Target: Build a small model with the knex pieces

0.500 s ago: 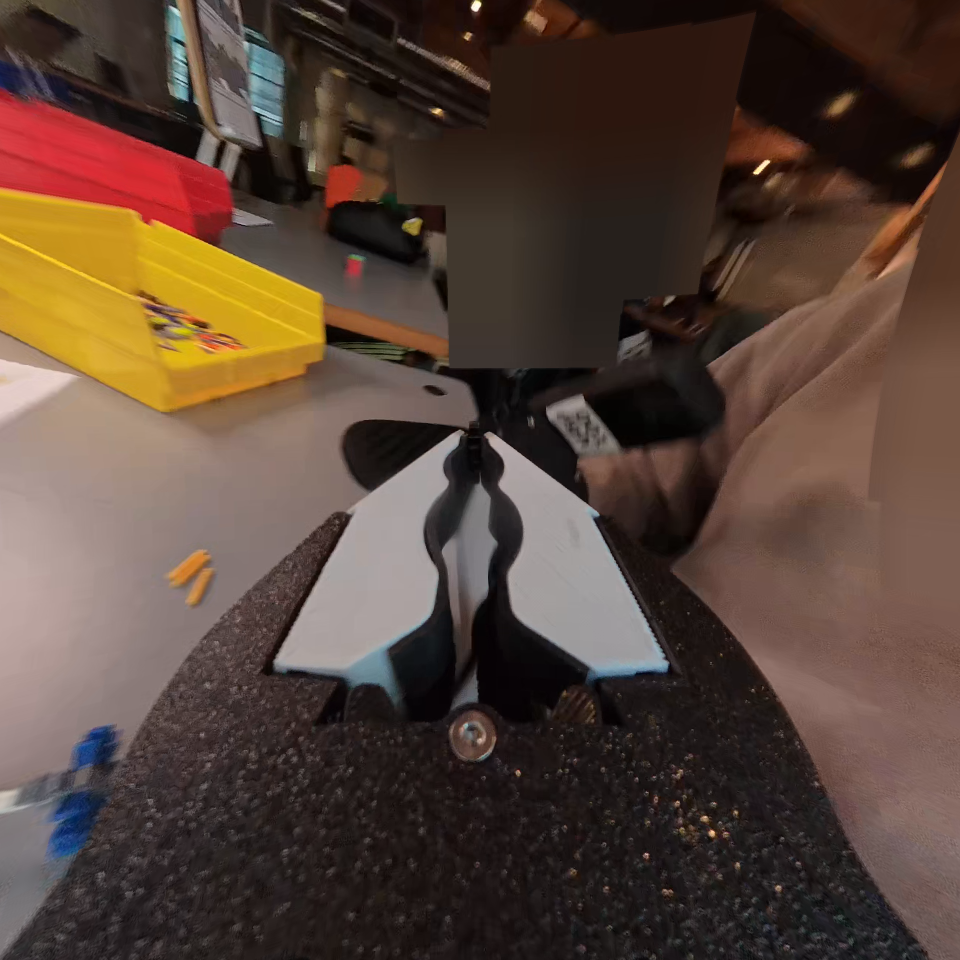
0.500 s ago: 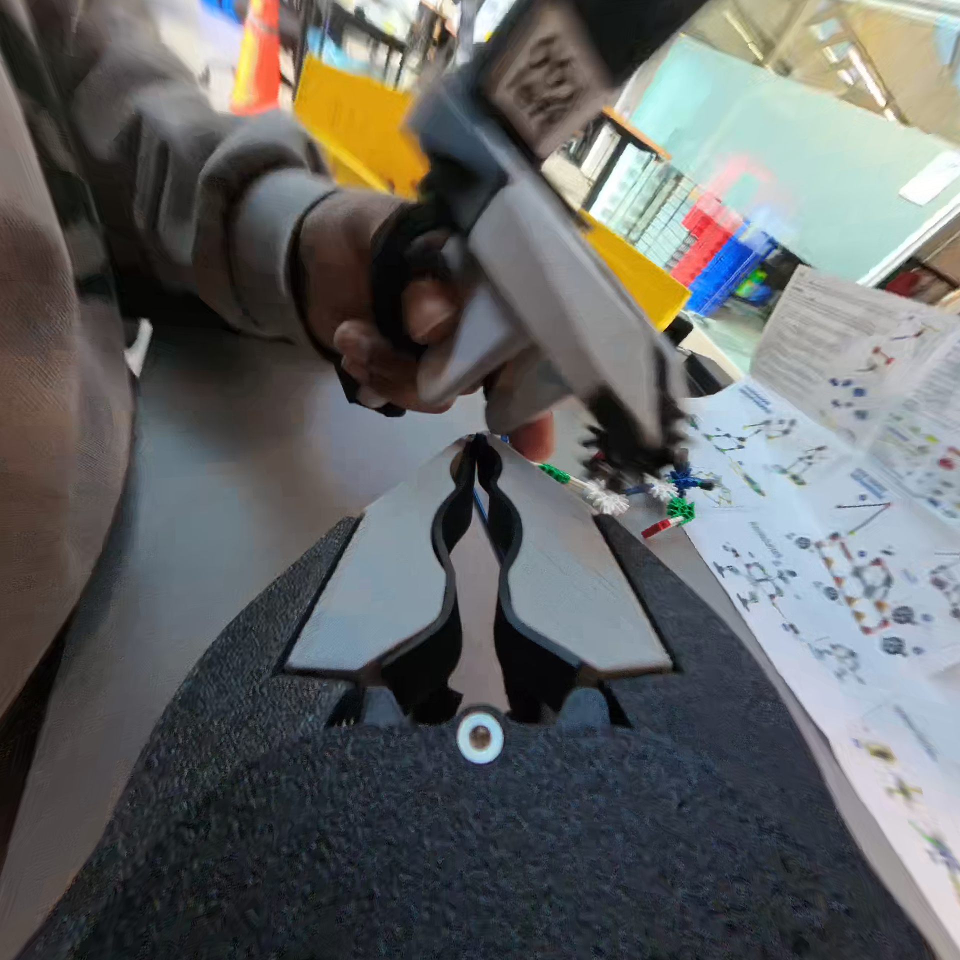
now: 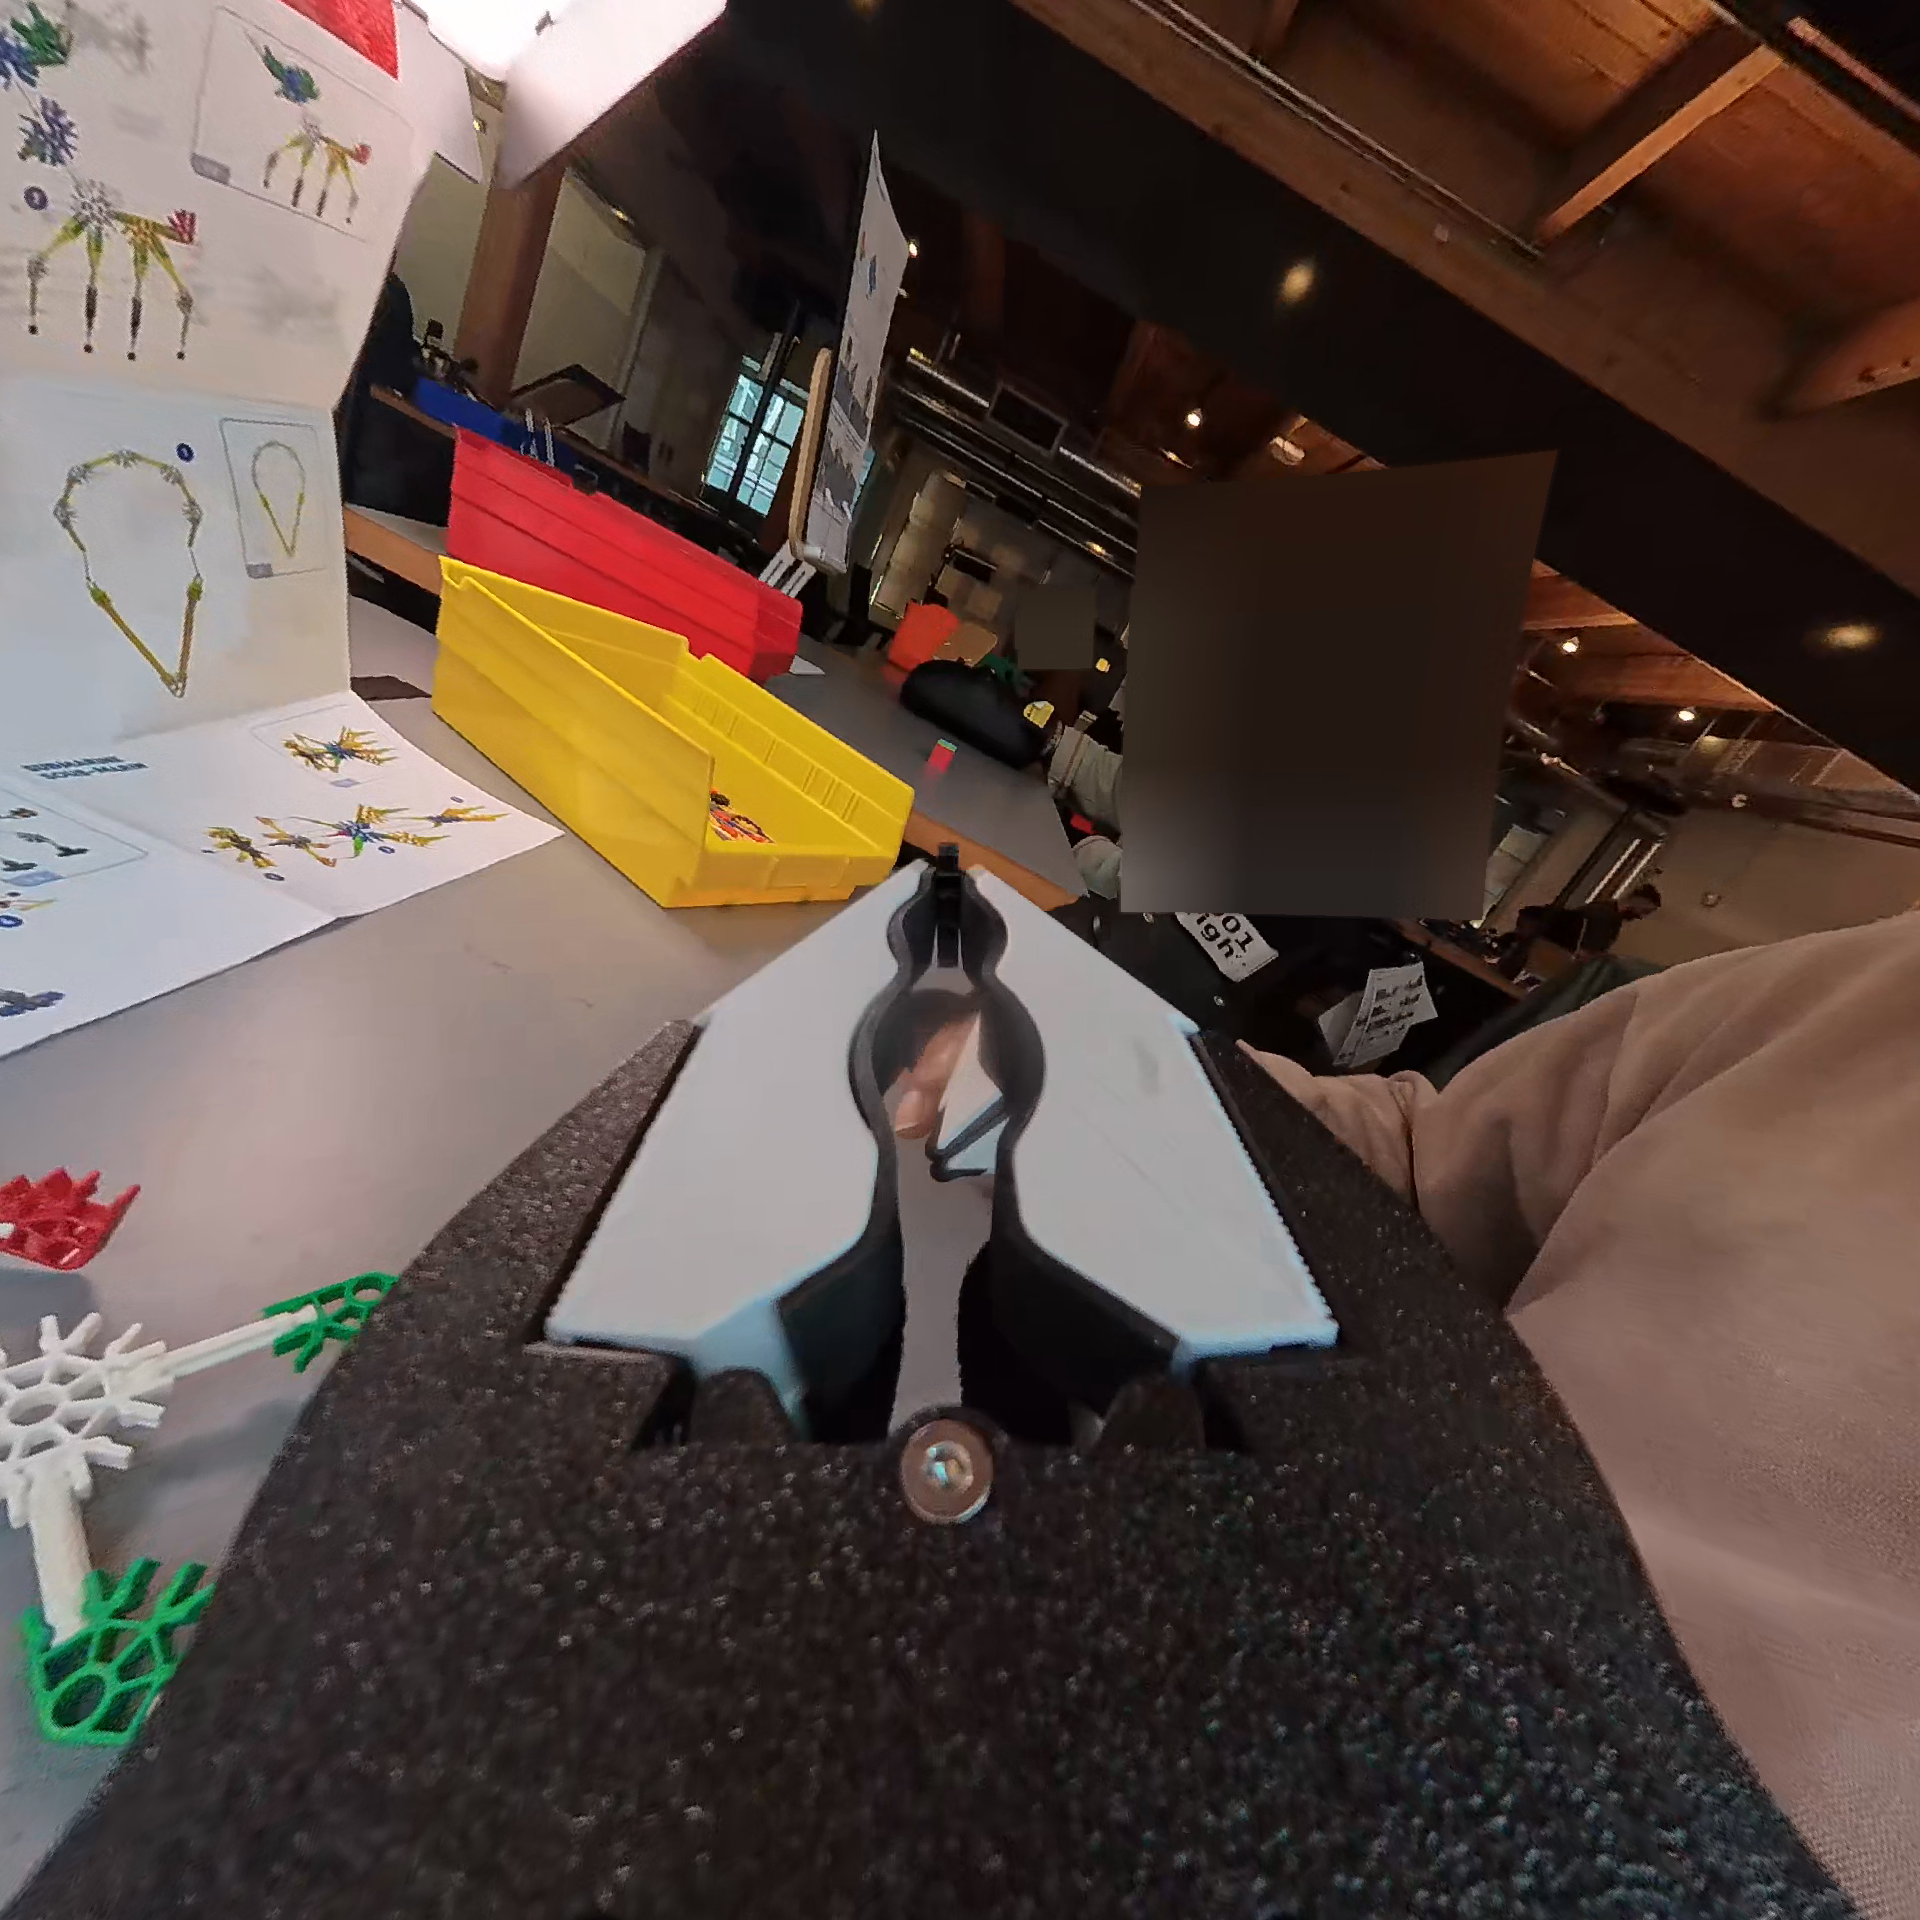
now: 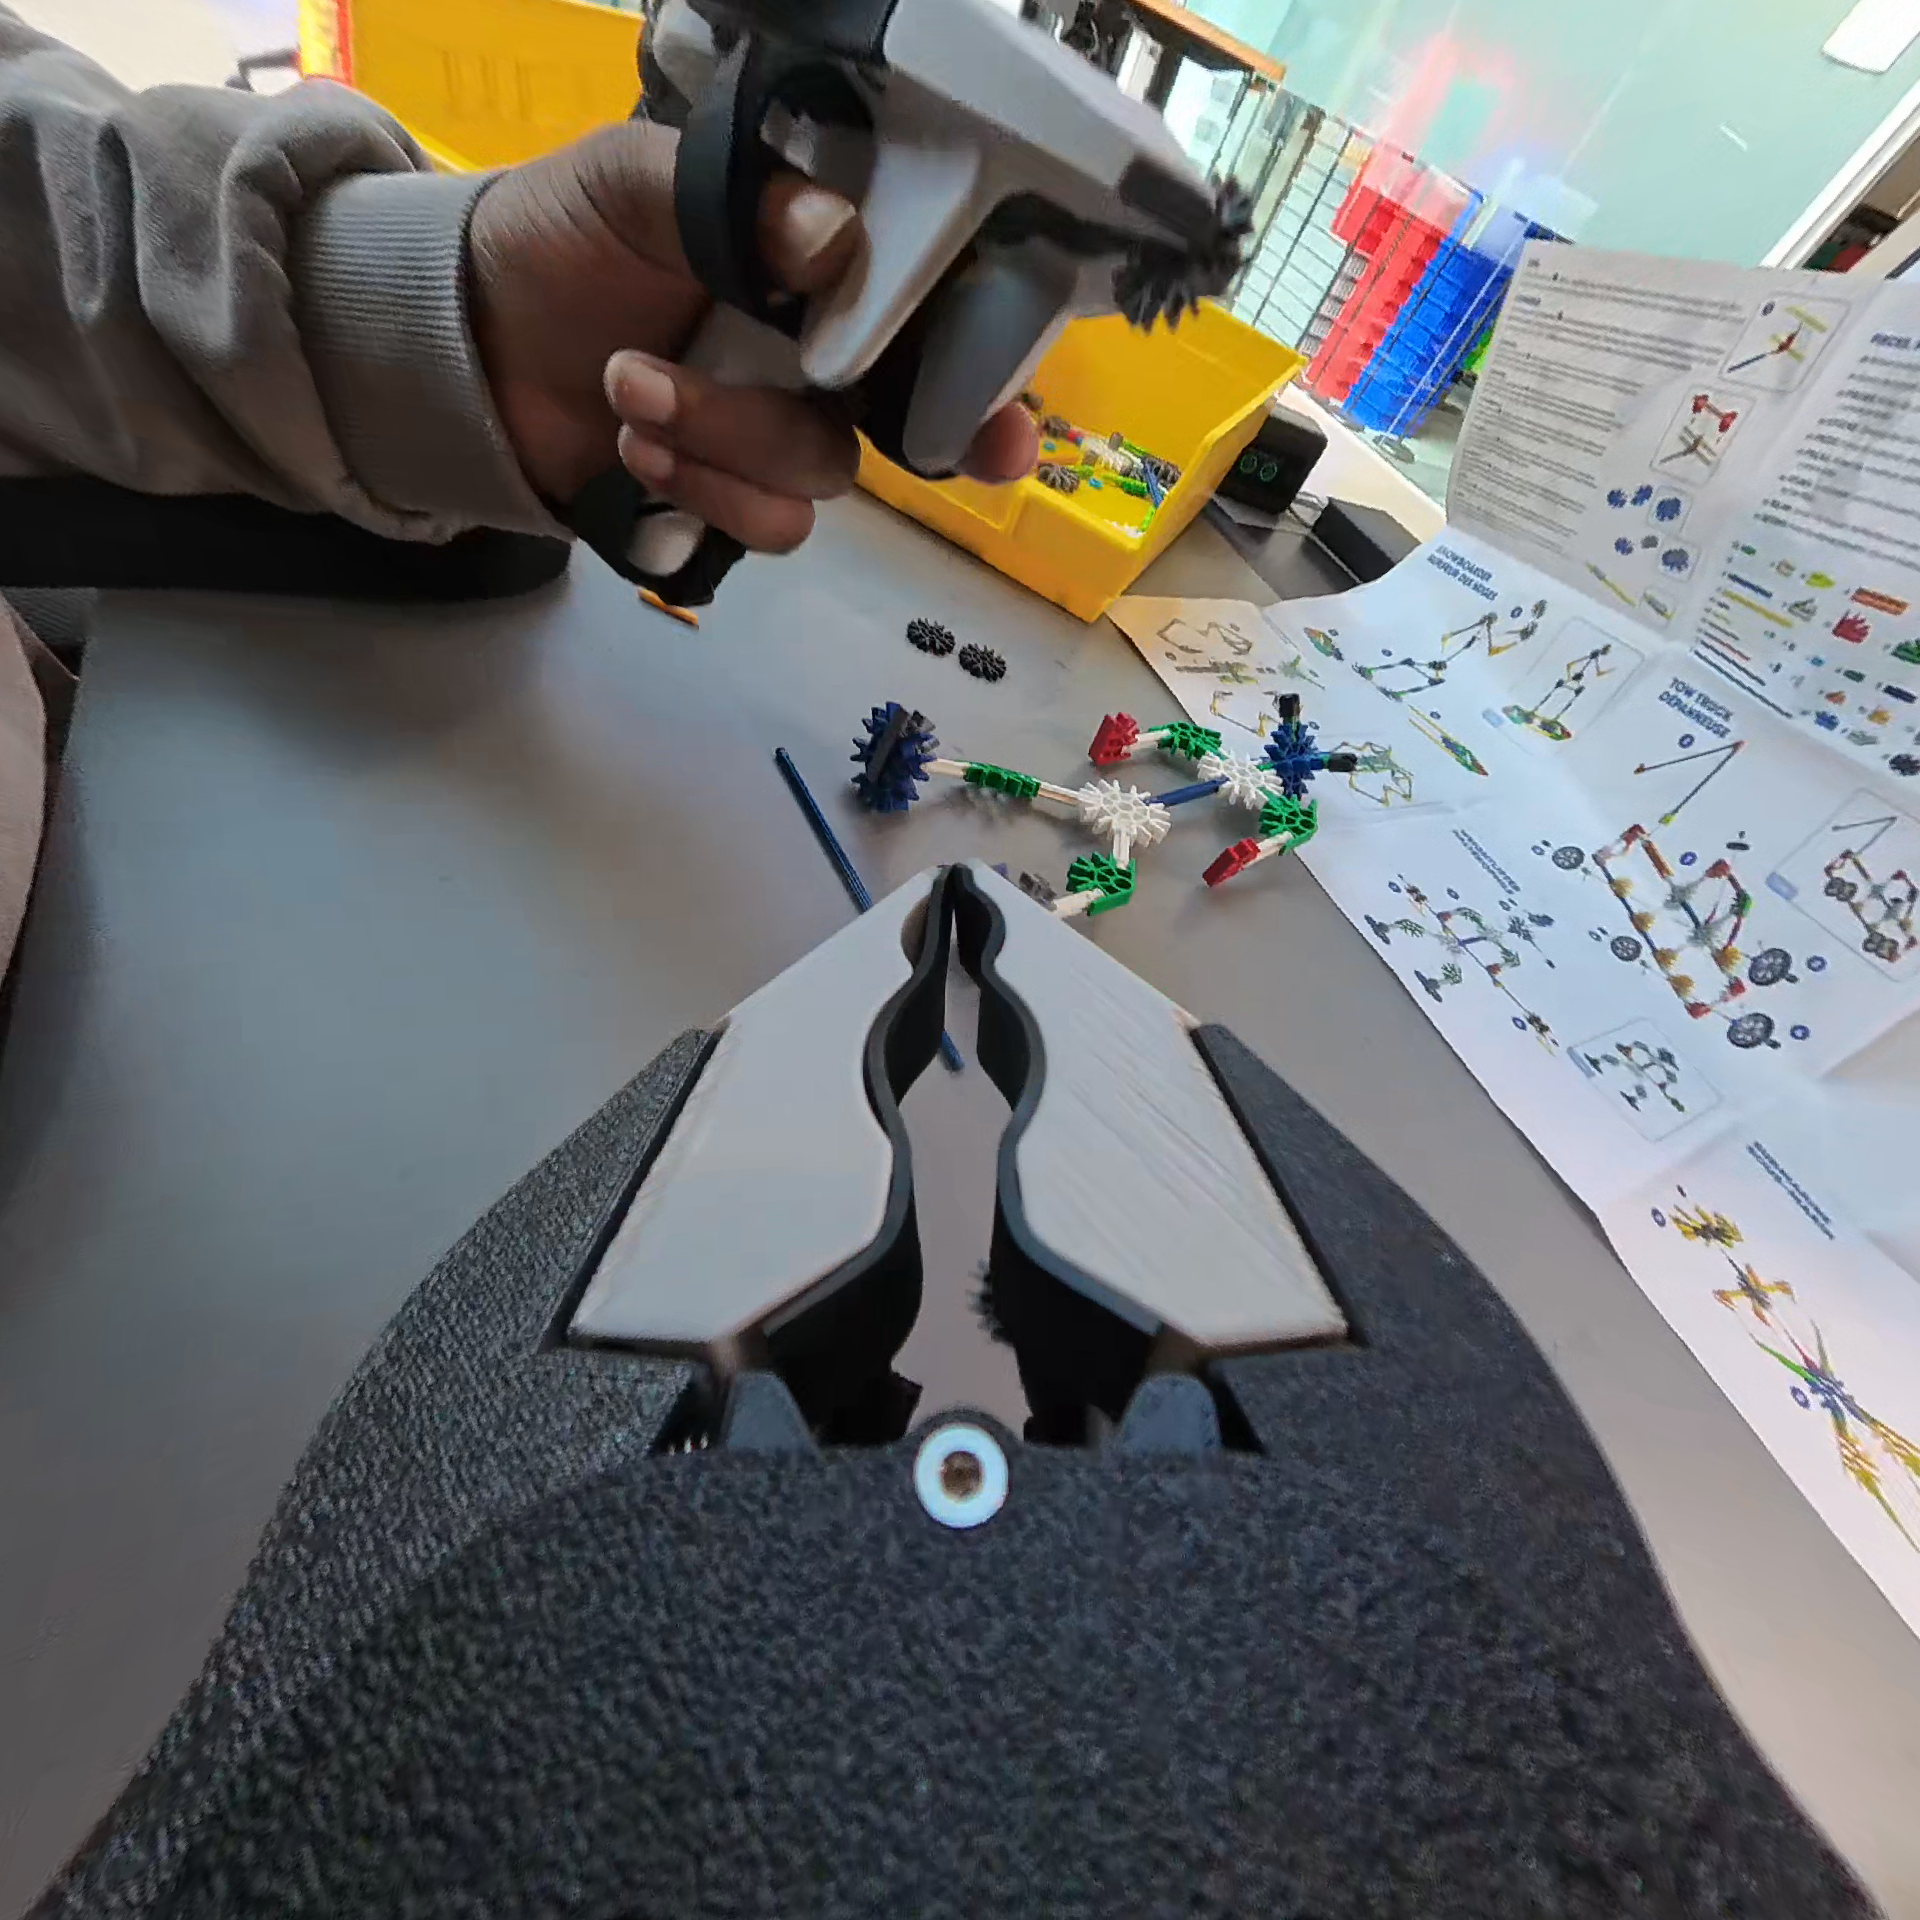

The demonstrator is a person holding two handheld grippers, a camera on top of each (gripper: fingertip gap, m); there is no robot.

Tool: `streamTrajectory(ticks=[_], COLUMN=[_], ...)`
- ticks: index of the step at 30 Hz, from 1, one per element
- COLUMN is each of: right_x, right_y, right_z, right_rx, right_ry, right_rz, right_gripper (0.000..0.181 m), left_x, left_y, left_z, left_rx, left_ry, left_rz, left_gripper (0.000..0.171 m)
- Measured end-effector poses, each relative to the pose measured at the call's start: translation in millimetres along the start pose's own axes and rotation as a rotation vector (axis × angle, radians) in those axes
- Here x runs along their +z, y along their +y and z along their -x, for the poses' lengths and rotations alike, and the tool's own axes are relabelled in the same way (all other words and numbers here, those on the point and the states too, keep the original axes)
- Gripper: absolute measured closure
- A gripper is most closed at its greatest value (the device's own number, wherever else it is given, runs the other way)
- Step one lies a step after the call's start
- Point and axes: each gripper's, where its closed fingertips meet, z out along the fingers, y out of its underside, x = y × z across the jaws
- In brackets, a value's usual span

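My left gripper is shut on a small black toothed connector and holds it in the air above the grey table. In the right wrist view a hand holds that gripper, high over the yellow bin. My right gripper is shut with nothing visible in it, low over the table. A thin blue rod lies under its left finger. A toy model of white, green, red and blue connectors lies just beyond its tips, and its near end shows in the left wrist view.
Two small black gears lie near the yellow bin of loose parts, which also shows in the left wrist view with a red bin behind it. A folded instruction sheet covers the table's right side. A loose red connector lies nearby. About 10 centimeters separates my left fingertips from my right.
My left gripper has lifted up and away from the model with the black connector still in it, and now tilts upward. My right gripper stays shut.
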Motion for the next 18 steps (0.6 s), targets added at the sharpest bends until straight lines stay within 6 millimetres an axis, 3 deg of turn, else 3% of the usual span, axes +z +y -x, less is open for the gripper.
streamTrajectory(ticks=[7,18], right_x=[-11.7,-21.9], right_y=[4.7,-15.1], right_z=[-26.6,-57.2], right_rx=[0.086,0.252], right_ry=[0.092,0.117], right_rz=[-0.013,-0.151], right_gripper=[0.179,0.154], left_x=[-62.1,-123.2], left_y=[-87.2,-143.3], left_z=[2.4,-24.7], left_rx=[-0.030,0.132], left_ry=[0.082,0.149], left_rz=[-0.319,-0.484], left_gripper=[0.170,0.170])
